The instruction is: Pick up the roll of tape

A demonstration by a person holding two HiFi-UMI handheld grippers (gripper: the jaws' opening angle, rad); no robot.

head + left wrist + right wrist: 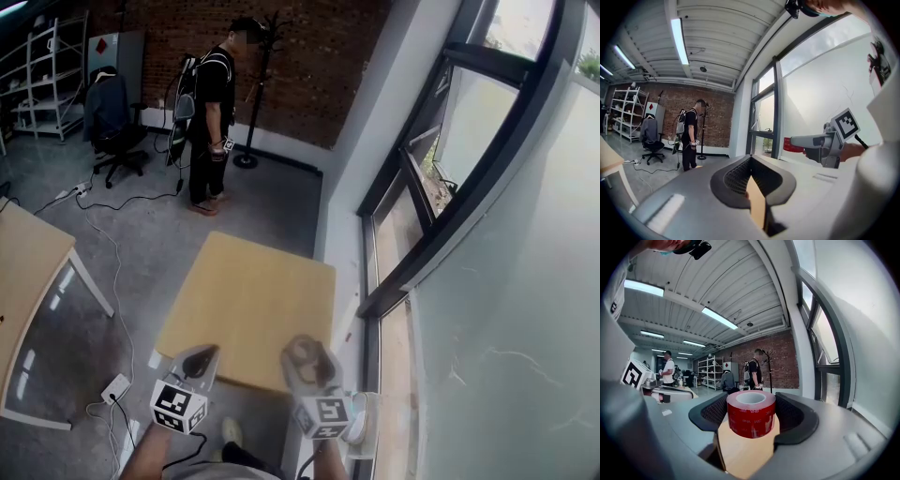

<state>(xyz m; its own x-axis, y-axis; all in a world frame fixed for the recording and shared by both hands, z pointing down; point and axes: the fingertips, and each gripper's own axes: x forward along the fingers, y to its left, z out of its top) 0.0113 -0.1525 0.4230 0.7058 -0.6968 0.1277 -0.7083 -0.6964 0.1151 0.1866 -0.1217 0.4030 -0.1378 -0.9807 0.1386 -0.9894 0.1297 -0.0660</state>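
The red roll of tape (pixel 751 413) stands upright between the two black pads of my right gripper (pixel 751 403), which is shut on it and holds it above the light wooden table (pixel 248 300). In the head view the right gripper (pixel 303 356) is over the table's near edge. My left gripper (pixel 200 360) is beside it on the left. The left gripper (pixel 750 163) has its jaws together with nothing between them. From the left gripper view, the right gripper shows at the right with the red roll of tape (pixel 792 144) in it.
A person (pixel 214 112) stands past the table's far end, near an office chair (pixel 111 117) and a coat stand (pixel 258 84). Another table (pixel 23 262) is at the left. A window wall (pixel 450 187) runs along the right. A power strip (pixel 116 386) and cables lie on the floor.
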